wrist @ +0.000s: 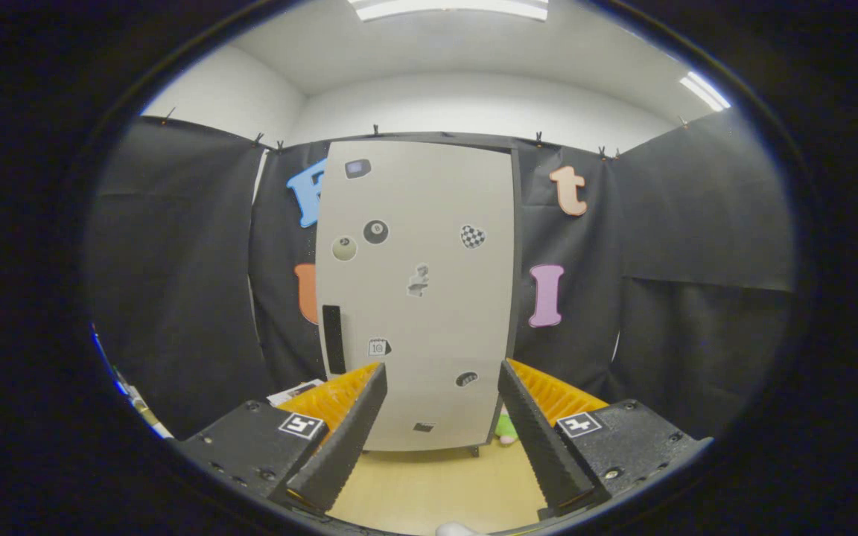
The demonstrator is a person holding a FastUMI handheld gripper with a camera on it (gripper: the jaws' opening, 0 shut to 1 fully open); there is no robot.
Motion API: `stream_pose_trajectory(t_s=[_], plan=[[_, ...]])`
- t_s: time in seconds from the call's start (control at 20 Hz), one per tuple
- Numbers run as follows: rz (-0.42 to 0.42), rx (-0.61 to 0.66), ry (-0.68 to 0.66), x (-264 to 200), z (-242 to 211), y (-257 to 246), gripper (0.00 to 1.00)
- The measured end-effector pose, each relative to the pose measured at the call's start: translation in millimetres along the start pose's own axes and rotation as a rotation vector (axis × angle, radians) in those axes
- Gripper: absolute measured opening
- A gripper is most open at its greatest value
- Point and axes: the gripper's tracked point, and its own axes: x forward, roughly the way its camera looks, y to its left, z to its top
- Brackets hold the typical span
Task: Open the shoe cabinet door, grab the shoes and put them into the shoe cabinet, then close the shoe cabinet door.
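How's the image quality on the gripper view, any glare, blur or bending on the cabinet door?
Gripper view: even ceiling light, no glare on the shoe cabinet door; its stickers and dark handle look sharp; fisheye bows the door's edges outward; the claw stands open, empty, with the door beyond its fingers.

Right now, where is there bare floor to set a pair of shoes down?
Bare floor lies between the open jaws of the gripper, up to the closed cabinet door. It is tighter at the cabinet's right foot, where a small green thing sits.
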Motion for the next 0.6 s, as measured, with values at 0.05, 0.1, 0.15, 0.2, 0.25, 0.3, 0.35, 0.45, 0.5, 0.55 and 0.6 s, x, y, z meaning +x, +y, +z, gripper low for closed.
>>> stream_pose_trajectory(t_s=[0.05,0.1,0.15,0.2,0.25,0.3,0.35,0.45,0.5,0.55,0.6], plan=[[-0.003,0.006,0.001,-0.4,-0.3,-1.4,0.99],[-0.005,0.011,-0.002,-0.3,0.8,-2.4,0.99],[-0.004,0.012,-0.003,0.7,2.3,-1.2,0.99],[-0.002,0.01,-0.003,0.2,3.3,-0.5,0.99],[0.001,0.006,-0.002,-0.2,3.2,0.8,0.99],[0.004,0.003,-0.003,-0.6,3.5,3.0,0.99],[0.008,0.001,-0.003,-0.6,3.9,5.5,0.99],[0.015,-0.003,-0.003,-1.2,4.3,10.5,0.99],[0.019,-0.005,-0.003,-1.2,4.2,12.4,0.99],[0.022,-0.006,-0.003,-1.1,3.7,14.2,0.99],[0.024,-0.005,-0.002,-0.5,3.7,15.7,0.99]])
